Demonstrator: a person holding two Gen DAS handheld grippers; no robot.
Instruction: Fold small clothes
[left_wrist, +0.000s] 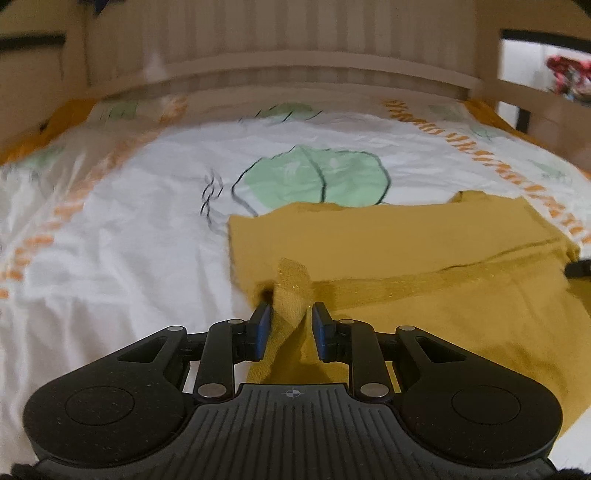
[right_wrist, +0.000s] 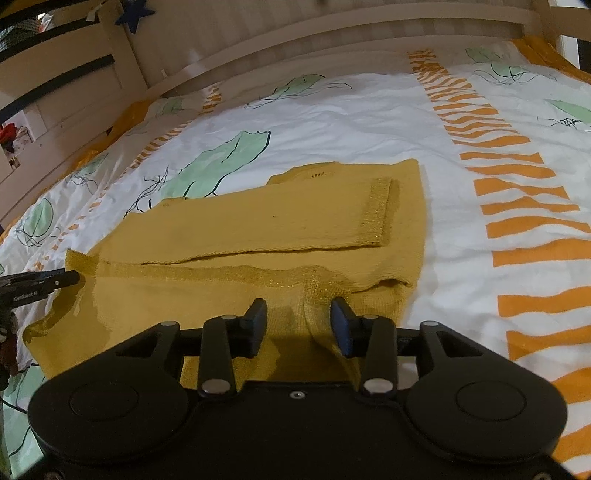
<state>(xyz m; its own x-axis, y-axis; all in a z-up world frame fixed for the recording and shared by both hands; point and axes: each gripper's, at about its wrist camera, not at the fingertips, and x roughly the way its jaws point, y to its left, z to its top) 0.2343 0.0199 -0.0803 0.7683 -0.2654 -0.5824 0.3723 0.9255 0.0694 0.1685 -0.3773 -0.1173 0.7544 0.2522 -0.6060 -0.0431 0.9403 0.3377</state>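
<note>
On the leaf-print bedsheet (right_wrist: 369, 110) lies the mustard knit sweater (right_wrist: 258, 221), its glittery hem (left_wrist: 291, 291) loose between the left gripper (left_wrist: 290, 325)'s parted jaws and the right gripper (right_wrist: 299, 321)'s wider-spread ones, so both should withdraw low without snagging the fold.
</note>
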